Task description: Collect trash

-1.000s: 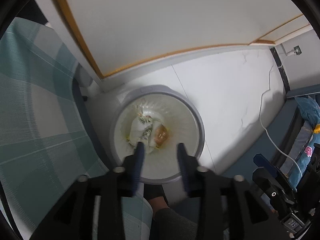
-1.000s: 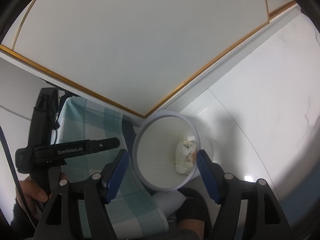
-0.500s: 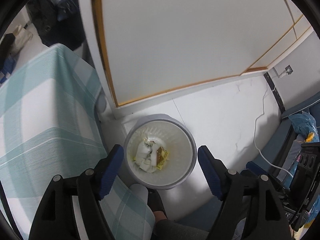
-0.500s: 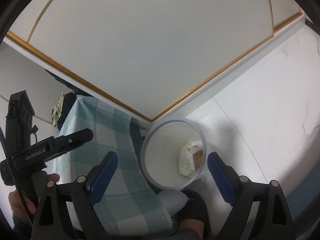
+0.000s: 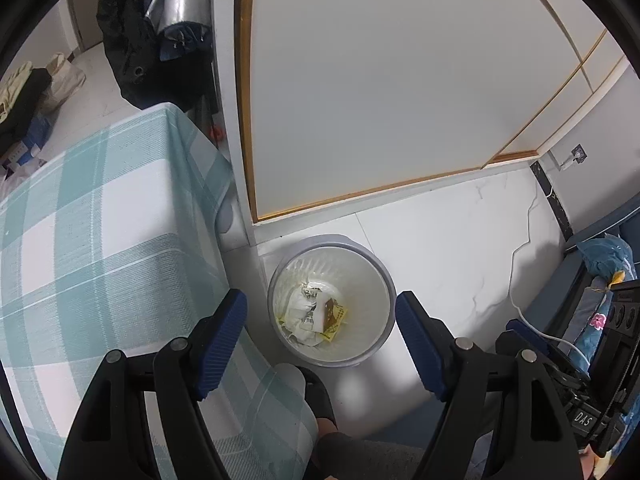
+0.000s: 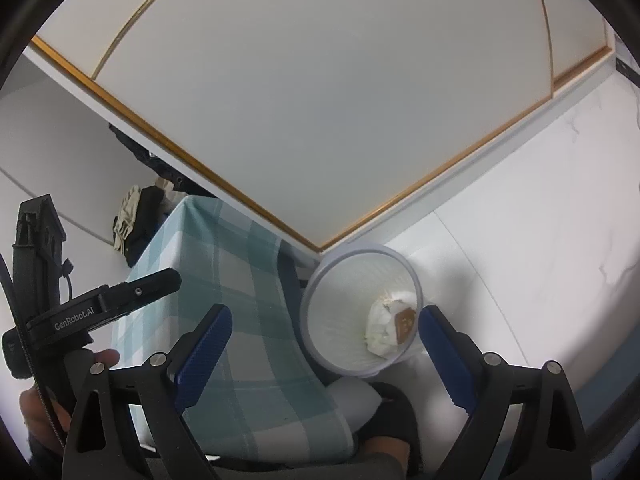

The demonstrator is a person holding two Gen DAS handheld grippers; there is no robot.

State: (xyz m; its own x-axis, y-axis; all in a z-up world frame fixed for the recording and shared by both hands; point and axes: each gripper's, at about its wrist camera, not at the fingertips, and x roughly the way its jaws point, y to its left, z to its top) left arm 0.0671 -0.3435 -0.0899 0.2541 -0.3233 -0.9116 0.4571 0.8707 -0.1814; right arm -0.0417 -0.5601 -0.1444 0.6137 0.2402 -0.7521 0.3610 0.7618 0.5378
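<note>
Both grippers hang with their jaws wide apart and nothing between the blue pads. The left gripper (image 5: 320,336) looks straight down into the trash bin (image 5: 382,276), a round pale-grey bin standing on the white floor (image 5: 460,248); the right gripper (image 6: 324,344) sees the same bin (image 6: 320,304) from a lower angle, tilted in the picture.

Inside the bin lies the collected trash (image 5: 314,314): crumpled white paper, one brown wrapper on top of it and yellow scraps at the edges (the separate pieces of paper cannot be counted). From the right wrist view the trash (image 6: 390,324) sits against the far inner wall.

Just beside the bin, on its left, stands a table draped in a teal-and-white checked cloth (image 5: 100,240), whose hanging edge comes down close to the bin's rim. Behind the bin rises a white panel with thin gold trim (image 5: 380,100), meeting the floor at a white skirting.

In the right wrist view the person's left hand (image 6: 44,404) grips the black handle of the left gripper over the cloth. A dark shoe (image 5: 318,396) shows below the bin. One white cable (image 5: 520,264) trails across the floor to a wall socket (image 5: 578,156). Dark bags (image 5: 156,40) lean at the far end of the table.
</note>
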